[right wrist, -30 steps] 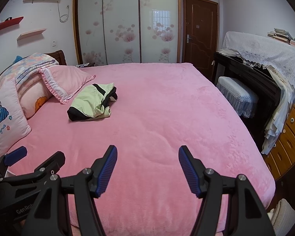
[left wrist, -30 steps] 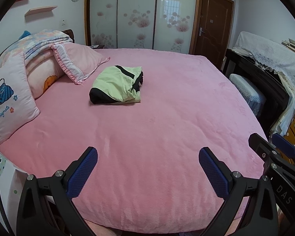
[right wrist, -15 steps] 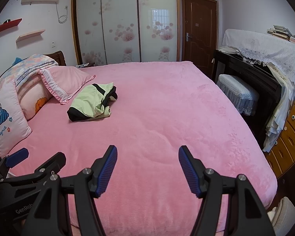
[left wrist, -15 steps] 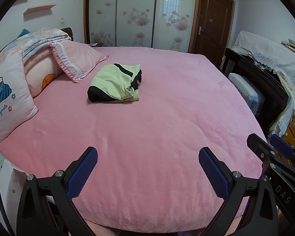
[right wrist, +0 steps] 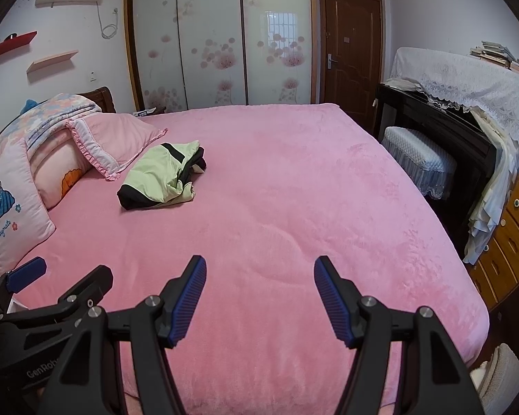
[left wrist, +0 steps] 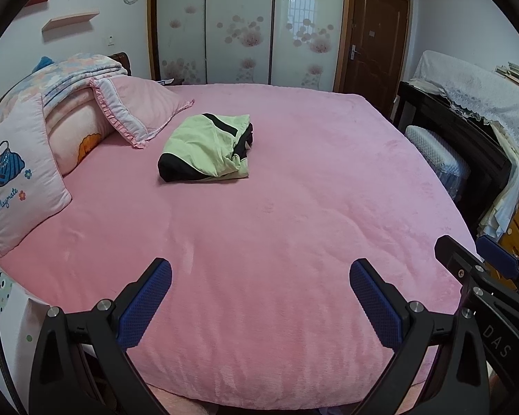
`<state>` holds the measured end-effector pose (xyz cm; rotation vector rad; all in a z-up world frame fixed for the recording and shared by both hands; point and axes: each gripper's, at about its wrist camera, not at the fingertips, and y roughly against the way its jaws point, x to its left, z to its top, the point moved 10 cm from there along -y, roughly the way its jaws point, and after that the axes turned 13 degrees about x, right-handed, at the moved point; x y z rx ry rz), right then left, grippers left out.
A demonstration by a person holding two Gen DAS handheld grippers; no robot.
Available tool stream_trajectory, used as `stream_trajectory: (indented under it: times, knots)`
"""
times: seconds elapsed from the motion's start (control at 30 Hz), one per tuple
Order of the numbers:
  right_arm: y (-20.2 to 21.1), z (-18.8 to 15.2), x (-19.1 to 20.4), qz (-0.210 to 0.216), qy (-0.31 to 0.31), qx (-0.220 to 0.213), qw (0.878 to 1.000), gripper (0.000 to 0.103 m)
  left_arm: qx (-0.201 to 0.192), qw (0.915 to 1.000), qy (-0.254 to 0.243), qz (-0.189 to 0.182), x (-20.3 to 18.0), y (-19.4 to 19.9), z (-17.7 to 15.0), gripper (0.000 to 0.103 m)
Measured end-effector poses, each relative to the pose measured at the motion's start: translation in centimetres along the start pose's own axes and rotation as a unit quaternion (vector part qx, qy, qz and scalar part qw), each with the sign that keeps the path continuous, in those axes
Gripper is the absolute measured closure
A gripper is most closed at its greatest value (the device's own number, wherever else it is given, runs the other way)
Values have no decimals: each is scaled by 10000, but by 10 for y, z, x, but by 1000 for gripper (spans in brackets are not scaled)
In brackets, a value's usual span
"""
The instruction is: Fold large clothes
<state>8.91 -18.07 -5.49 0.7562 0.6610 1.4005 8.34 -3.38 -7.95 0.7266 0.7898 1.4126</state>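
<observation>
A light green and black garment (left wrist: 207,148) lies folded in a compact bundle on the pink bed (left wrist: 294,207), near the pillows; it also shows in the right wrist view (right wrist: 162,176). My left gripper (left wrist: 259,297) is open and empty above the bed's near edge, far from the garment. My right gripper (right wrist: 259,294) is open and empty, also over the near edge. The right gripper's body shows at the right of the left wrist view (left wrist: 484,276), and the left gripper's body shows at the left of the right wrist view (right wrist: 52,297).
Pillows and a folded quilt (left wrist: 52,110) are stacked at the bed's left. A padded stool (right wrist: 418,159), a cloth-covered black piano (right wrist: 466,103) and a wooden dresser (right wrist: 508,238) stand along the right. Wardrobe doors (right wrist: 218,41) and a brown door (right wrist: 349,48) are behind.
Both grippers stay open and empty. Both views have shifted slightly, tilting up a little; the garment has not moved on the bed.
</observation>
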Motion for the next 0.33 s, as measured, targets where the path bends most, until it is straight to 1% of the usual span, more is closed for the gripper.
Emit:
stream_trajectory:
  times: [0.33]
  knots:
    - [0, -1, -1, 8, -1, 10, 10000, 38, 7, 10000, -8, 49, 0, 0, 0, 1]
